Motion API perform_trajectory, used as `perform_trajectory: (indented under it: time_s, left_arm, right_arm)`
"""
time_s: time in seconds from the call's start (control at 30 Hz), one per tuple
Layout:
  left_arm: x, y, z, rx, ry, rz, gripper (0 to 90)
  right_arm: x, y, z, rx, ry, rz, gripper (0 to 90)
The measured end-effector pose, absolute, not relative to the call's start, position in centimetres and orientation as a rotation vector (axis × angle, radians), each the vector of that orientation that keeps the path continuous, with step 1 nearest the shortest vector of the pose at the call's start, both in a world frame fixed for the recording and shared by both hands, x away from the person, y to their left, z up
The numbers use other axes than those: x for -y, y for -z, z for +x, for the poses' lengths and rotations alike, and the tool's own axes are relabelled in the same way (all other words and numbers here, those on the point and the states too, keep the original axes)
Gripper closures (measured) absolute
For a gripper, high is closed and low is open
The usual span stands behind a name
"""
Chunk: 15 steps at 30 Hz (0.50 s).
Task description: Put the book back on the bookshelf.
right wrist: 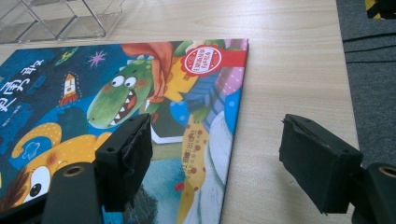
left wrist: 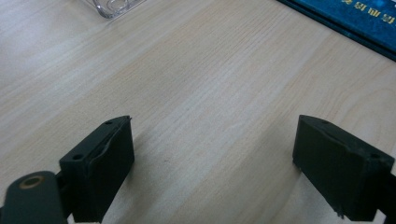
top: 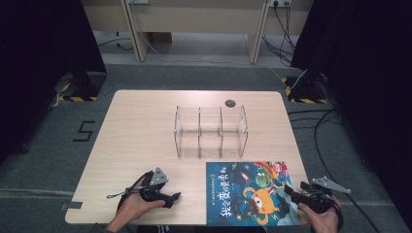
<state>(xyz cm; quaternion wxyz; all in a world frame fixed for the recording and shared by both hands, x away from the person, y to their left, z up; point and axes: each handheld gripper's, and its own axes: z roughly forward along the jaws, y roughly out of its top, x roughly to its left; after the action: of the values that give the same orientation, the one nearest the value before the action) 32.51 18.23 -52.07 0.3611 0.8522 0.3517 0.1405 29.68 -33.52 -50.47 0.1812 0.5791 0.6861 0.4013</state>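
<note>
Currently the right gripper point(right wrist: 215, 154) was held wide open, empty, straddling the right edge of the picture book point(top: 248, 194) at the counter point(top: 141, 131) front-right corner. Left gripper point(top: 167, 198) open, idle. Edge should be pinched squarely before lifting.

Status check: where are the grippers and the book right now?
Left gripper open over bare table. Right gripper open, straddling the book edge. Book flat, untouched. Clear rack behind, nothing blocking.

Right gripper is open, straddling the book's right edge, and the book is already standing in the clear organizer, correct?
Not quite. The book lies flat on the table, in front of the clear organizer, as the high view shows. The right gripper is open across its edge.
</note>
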Motion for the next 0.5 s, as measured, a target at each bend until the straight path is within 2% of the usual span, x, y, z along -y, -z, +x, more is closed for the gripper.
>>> perform_trajectory:
  time_s: [0.5]
  left_arm:
    - [-18.24,52.18,32.55,-0.903,-0.364,2.191,9.8]
  right_arm:
    - [33.38,50.67,29.74,-1.963,-1.114,1.657,27.1]
